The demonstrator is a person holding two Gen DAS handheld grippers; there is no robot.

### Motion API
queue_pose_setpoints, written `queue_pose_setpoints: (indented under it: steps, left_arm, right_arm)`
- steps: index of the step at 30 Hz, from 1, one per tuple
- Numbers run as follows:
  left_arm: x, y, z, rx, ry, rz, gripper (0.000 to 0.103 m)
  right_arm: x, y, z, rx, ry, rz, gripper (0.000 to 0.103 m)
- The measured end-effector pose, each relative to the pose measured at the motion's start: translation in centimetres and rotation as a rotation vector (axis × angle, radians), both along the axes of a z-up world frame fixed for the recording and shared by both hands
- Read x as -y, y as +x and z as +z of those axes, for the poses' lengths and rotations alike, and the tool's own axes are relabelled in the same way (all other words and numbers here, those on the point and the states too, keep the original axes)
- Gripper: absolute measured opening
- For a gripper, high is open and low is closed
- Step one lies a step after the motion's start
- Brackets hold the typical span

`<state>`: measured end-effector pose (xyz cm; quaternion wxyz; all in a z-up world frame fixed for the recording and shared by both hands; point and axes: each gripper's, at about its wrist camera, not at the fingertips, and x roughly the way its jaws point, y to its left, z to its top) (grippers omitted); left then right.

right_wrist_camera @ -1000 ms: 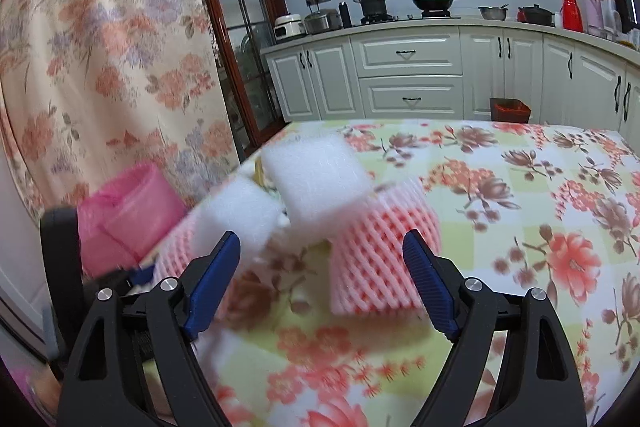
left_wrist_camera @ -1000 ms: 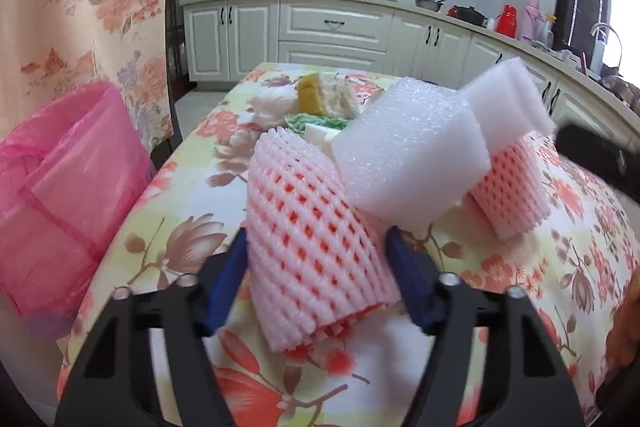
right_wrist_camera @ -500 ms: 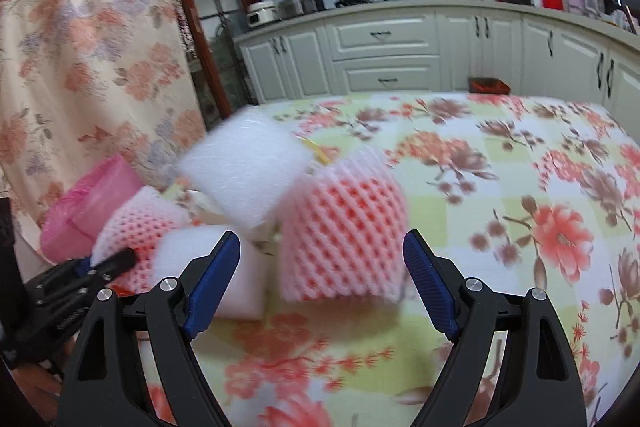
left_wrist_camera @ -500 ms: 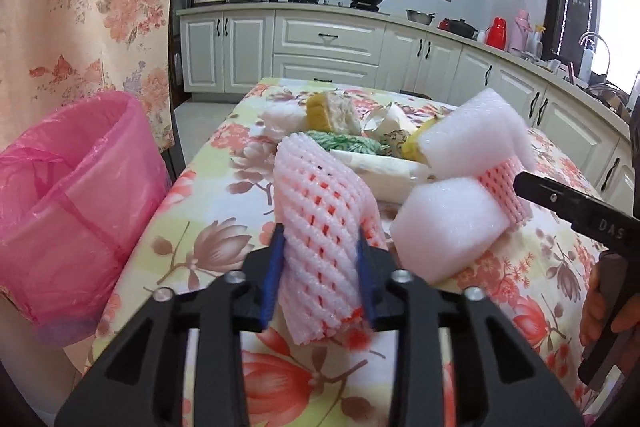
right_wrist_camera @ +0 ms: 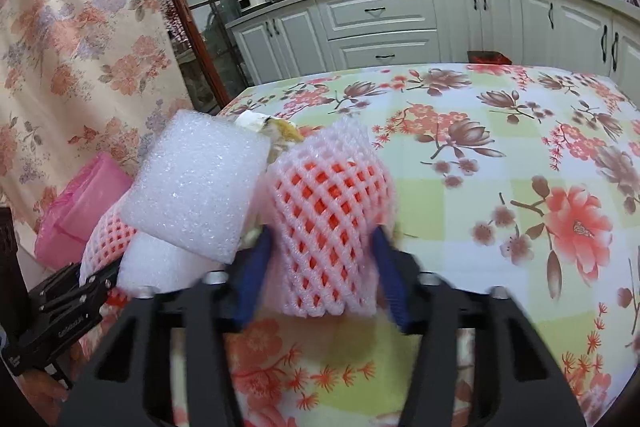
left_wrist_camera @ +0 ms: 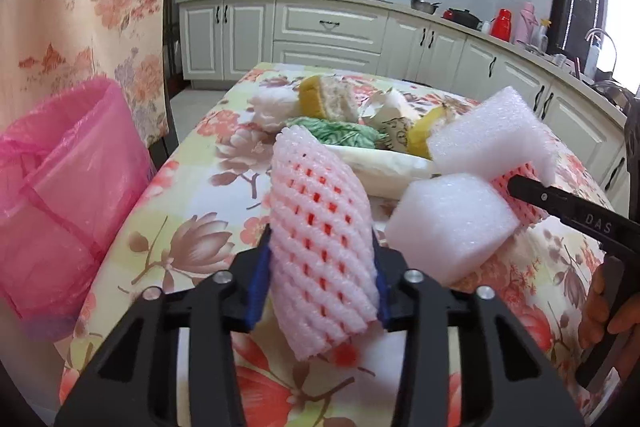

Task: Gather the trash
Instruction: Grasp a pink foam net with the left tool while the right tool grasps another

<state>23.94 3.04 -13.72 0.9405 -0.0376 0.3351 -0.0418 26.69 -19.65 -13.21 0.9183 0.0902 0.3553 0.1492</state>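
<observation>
I have both grippers on trash now, so the pick is made but nothing I can see has gone into the pink bin bag [left_wrist_camera: 60,187] yet. My left gripper [left_wrist_camera: 320,267] has just been closing, and its blue pads pinch a pink foam fruit net [left_wrist_camera: 320,243] that stands tilted between them, near the table edge beside the bag. My right gripper [right_wrist_camera: 324,263] has just been closing too — its pads press in on a second pink net [right_wrist_camera: 328,219], farther from the bag.

Left to do, by my reckoning: carry both nets to the bag, then come back for the two white foam blocks [left_wrist_camera: 452,223] lying between the nets, and the heap beyond them — peel, crumpled paper and a green wad [left_wrist_camera: 336,131], all well away from the bag.

The surface is a floral tablecloth [right_wrist_camera: 520,155]. Beyond it I see white kitchen cabinets [left_wrist_camera: 328,31], with a flowered curtain [left_wrist_camera: 80,7] behind the bag.
</observation>
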Motion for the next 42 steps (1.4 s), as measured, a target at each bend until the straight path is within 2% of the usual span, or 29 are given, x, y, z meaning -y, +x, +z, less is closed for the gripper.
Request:
queue_pose_setpoints:
  steps: [5,13,21,33,42]
  left_arm:
    - [-0.1,-1.3,0.5,0.026,-0.011,0.006,0.034]
    - [0.5,-4.8,2.3,0.105,0.006,-0.006,0.034]
    - [1.4,-7.8,2.8,0.131,0.026,-0.030,0.034]
    - [1.5,-11.0,5.7,0.203,0.047,-0.035,0.034]
    - [-0.8,-13.4,7.0,0.232,0.051,0.007,0.034]
  right_arm:
    - [0.2,-2.6,0.6,0.050,-0.014,0.010,0.029]
    - [1.1,-7.9,2.2,0.106,-0.045,0.014,0.028]
    - [2.4,-11.9,3.4,0.133,-0.035,0.010,0.028]
    - [0.1,-14.1,5.8,0.193,-0.036,0.072,0.028]
    - [-3.2,-14.6,6.9,0.219,-0.043,0.143,0.028]
